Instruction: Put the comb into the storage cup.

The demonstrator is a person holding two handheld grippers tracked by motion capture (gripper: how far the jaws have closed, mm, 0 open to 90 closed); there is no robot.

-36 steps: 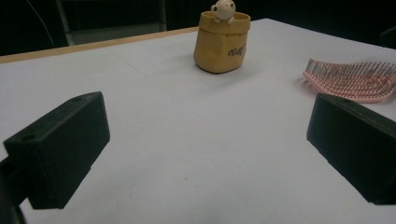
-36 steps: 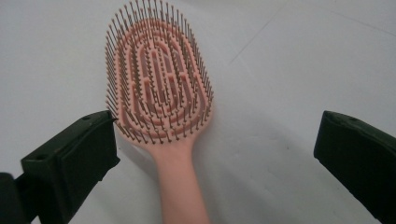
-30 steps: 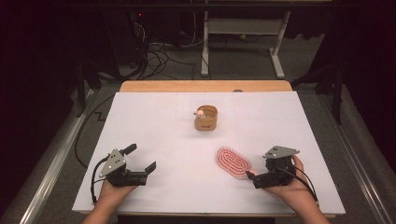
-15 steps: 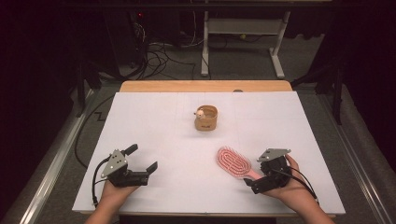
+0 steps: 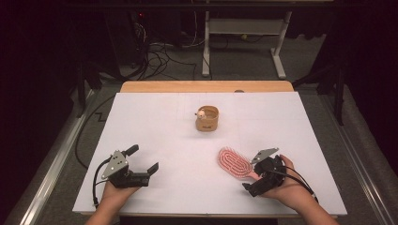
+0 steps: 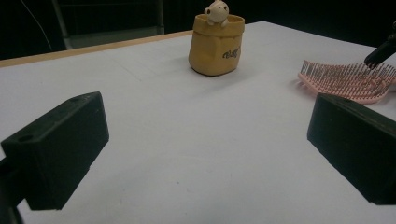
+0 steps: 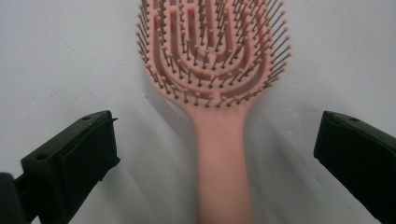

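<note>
At the near left of the surface (image 5: 155, 122), my left gripper (image 5: 141, 165) rests idle, fingers wide apart and holding nothing, parked away from the work. Farther back, mid-surface, stands a yellow pouch (image 5: 207, 119), upright, untouched. On the near right lies the pink hairbrush (image 5: 234, 162), bristles up, handle toward me. My right gripper (image 7: 217, 154) straddles that handle with fingers spread wide, not yet closed, apparently lined up for a grasp.

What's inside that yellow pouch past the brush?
A small cream figure peeks over the rim of the yellow pouch, head and paws showing. The pouch wall covers its lower body and anything else inside; the high view shows only the rim and the head.
</note>
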